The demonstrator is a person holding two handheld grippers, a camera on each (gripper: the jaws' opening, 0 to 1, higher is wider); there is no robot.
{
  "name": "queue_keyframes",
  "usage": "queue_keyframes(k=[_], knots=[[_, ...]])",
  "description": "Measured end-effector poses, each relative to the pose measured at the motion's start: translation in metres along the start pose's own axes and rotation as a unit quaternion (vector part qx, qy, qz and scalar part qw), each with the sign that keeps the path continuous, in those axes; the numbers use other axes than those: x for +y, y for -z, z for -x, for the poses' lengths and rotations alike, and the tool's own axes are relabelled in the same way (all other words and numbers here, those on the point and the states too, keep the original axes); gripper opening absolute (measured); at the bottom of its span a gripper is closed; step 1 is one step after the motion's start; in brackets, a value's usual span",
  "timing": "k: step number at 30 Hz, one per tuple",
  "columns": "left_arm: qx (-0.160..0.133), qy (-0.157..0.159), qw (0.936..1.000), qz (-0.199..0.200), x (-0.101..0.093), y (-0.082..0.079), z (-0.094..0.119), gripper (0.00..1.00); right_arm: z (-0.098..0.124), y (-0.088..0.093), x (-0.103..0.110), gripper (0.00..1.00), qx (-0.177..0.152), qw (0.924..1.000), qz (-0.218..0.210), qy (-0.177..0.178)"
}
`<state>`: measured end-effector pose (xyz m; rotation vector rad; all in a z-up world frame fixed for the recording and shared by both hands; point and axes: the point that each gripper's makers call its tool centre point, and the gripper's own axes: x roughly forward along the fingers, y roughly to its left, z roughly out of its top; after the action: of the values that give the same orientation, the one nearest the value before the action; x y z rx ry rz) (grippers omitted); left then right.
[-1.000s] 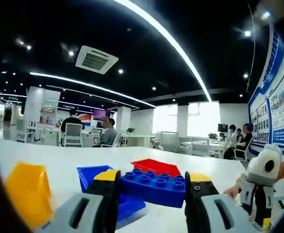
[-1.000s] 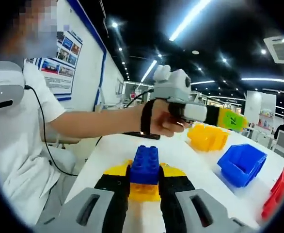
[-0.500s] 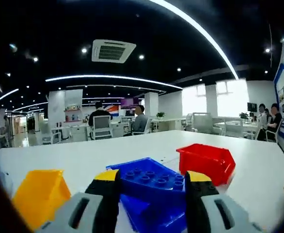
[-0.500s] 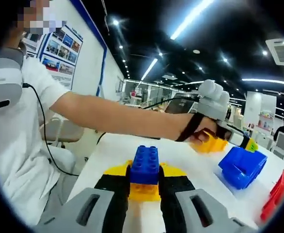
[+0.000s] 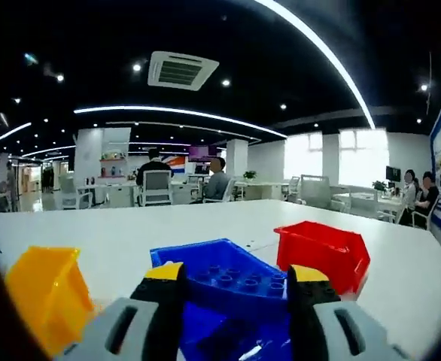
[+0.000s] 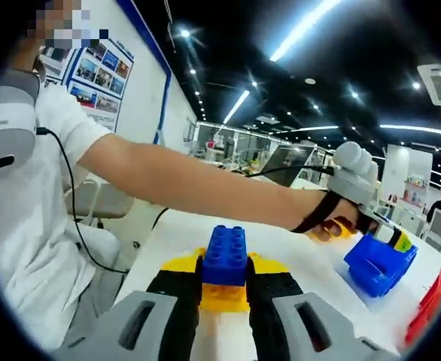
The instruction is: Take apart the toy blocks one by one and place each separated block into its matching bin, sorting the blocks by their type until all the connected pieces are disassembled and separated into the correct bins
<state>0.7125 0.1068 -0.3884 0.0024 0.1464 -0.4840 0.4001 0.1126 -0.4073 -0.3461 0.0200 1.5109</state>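
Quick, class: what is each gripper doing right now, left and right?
Left gripper: jaws closed on a flat blue block, held over the blue bin.
Right gripper: jaws closed on a blue-on-yellow block stack.

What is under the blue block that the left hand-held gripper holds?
The open blue bin lies directly under the blue block held by the left hand-held gripper. The block and jaws cover most of the bin's inside, so its contents cannot be told.

a long white table point(image 5: 205, 226) spans an open office; at 12 o'clock a dark ceiling point(image 5: 92, 37) carries curved light strips point(image 5: 326, 53), and bright windows point(image 5: 333, 154) glow at 2 o'clock.
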Motion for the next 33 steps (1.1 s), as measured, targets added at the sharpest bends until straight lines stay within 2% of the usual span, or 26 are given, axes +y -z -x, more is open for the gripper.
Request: queue_keyframes(k=[1, 2, 3, 6, 9, 12, 17, 21, 24, 26, 27, 33], knots=[[-0.002, -0.003, 0.9998, -0.017, 0.001, -0.001, 0.000, 0.71, 0.000, 0.000, 0.000, 0.25, 0.001, 1.0000, -0.002, 0.001], [-0.006, -0.003, 0.9998, -0.017, 0.000, -0.004, 0.001, 0.78, 0.000, 0.000, -0.001, 0.25, 0.000, 1.0000, -0.002, 0.001], [-0.007, -0.002, 0.9998, -0.016, 0.001, -0.006, 0.003, 0.80, 0.000, 0.000, 0.000, 0.25, 0.001, 1.0000, -0.002, 0.001], [-0.030, -0.002, 0.9995, -0.006, 0.003, -0.023, 0.013, 0.79, 0.001, 0.001, -0.001, 0.25, 0.001, 1.0000, -0.002, 0.002], [-0.052, 0.016, 0.9985, -0.004, -0.003, -0.039, 0.032, 0.79, 0.001, 0.001, -0.001, 0.25, 0.001, 1.0000, -0.004, 0.002], [-0.069, 0.037, 0.9969, -0.003, -0.010, -0.047, 0.053, 0.77, 0.002, 0.002, -0.002, 0.25, 0.000, 1.0000, -0.006, 0.003], [-0.079, 0.078, 0.9938, -0.002, -0.018, -0.046, 0.098, 0.77, 0.005, 0.003, -0.003, 0.25, -0.004, 0.9999, -0.014, 0.006], [-0.107, 0.124, 0.9862, 0.022, -0.027, -0.054, 0.142, 0.77, 0.005, 0.004, -0.003, 0.25, -0.004, 0.9999, -0.014, 0.005], [-0.111, 0.140, 0.9838, 0.012, -0.033, -0.051, 0.170, 0.77, 0.005, 0.003, -0.003, 0.25, -0.003, 0.9999, -0.013, 0.005], [-0.110, 0.145, 0.9831, 0.008, -0.035, -0.049, 0.178, 0.78, 0.005, 0.003, -0.003, 0.25, -0.003, 0.9999, -0.013, 0.005], [-0.112, 0.155, 0.9815, 0.004, -0.039, -0.046, 0.192, 0.78, 0.004, 0.003, -0.003, 0.25, -0.003, 0.9999, -0.014, 0.005], [-0.123, 0.185, 0.9750, 0.003, -0.057, -0.037, 0.239, 0.78, 0.004, 0.003, -0.003, 0.25, -0.002, 0.9999, -0.015, 0.006]])
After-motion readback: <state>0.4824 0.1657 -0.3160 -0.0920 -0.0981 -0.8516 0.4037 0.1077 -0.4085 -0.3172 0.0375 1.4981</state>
